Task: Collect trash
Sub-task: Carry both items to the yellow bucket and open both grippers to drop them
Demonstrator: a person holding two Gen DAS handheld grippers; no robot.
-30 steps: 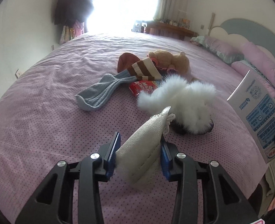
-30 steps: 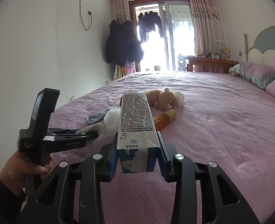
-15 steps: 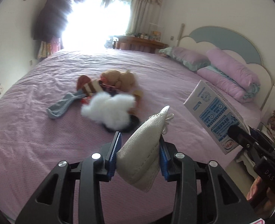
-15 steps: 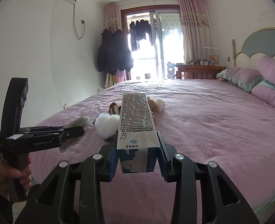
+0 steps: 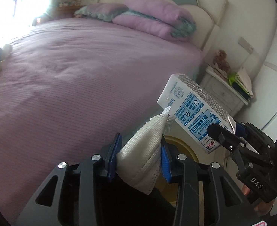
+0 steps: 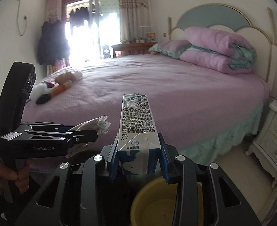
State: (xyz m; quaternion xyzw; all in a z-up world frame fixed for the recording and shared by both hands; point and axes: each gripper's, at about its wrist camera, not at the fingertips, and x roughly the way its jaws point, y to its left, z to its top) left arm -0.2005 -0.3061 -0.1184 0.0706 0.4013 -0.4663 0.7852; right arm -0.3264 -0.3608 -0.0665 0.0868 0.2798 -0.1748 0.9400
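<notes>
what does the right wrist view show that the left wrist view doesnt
Only the right wrist view: the toys lying at the bed's far side, the coats hung by the window, and the yellow bin seen from above, below the right claw.

Only the left wrist view: the green item on top of the nightstand.

Both: the purple bed, the folded quilt, the face mask clamped in the left claw, and the milk carton clamped in the right claw.

Yellow bin (image 6: 157, 205) cut off at frame bottom behind gripper arms; bedside items (image 5: 238, 79) blurred.
</notes>
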